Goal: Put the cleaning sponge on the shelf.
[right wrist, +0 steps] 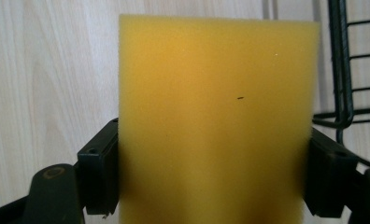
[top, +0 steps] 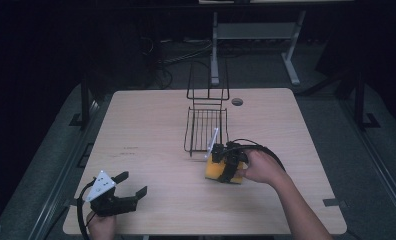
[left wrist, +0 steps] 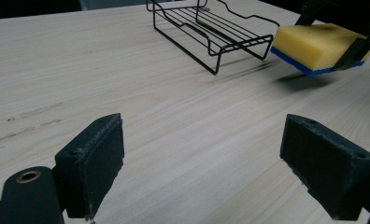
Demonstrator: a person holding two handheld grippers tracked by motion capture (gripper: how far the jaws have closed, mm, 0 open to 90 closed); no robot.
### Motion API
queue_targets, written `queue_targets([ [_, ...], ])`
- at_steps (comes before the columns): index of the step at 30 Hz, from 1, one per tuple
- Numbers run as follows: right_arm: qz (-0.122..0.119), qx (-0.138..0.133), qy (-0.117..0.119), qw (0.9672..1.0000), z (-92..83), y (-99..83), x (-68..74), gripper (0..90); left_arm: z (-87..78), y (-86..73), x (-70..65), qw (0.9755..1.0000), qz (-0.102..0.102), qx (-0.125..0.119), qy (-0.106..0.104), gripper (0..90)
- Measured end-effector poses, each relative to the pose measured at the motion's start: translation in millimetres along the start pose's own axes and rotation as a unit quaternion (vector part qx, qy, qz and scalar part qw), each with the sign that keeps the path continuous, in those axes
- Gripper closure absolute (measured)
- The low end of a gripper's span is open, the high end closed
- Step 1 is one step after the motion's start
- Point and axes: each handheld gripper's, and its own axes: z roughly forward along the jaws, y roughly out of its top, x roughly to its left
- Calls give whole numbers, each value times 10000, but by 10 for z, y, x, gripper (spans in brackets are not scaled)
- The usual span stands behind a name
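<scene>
A yellow sponge [top: 217, 171] with a blue underside is held just above the table, right of centre, by my right gripper [top: 227, 167], which is shut on its two sides. In the right gripper view the sponge [right wrist: 216, 116] spans the gap between both black jaws. From the left gripper view the sponge [left wrist: 316, 46] hangs over its own shadow. A black wire rack [top: 206, 129] stands just beyond the sponge, its near end close to it. My left gripper [top: 131, 187] rests open at the table's front left corner, its pads [left wrist: 94, 158] wide apart with nothing between them.
The wire rack [left wrist: 211, 28] has a tall upright back toward the table's far edge. A round cable hole [top: 237, 102] lies at the back right of the wooden table [top: 151, 135]. A desk frame [top: 256, 35] stands on the dark floor behind.
</scene>
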Motion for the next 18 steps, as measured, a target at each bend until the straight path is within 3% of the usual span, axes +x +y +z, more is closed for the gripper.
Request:
queue_targets([
  [18, 18, 44, -6, 10000, -28, 170, -191, 218, -4, -2, 6, 10000, -15, 4, -1, 130],
])
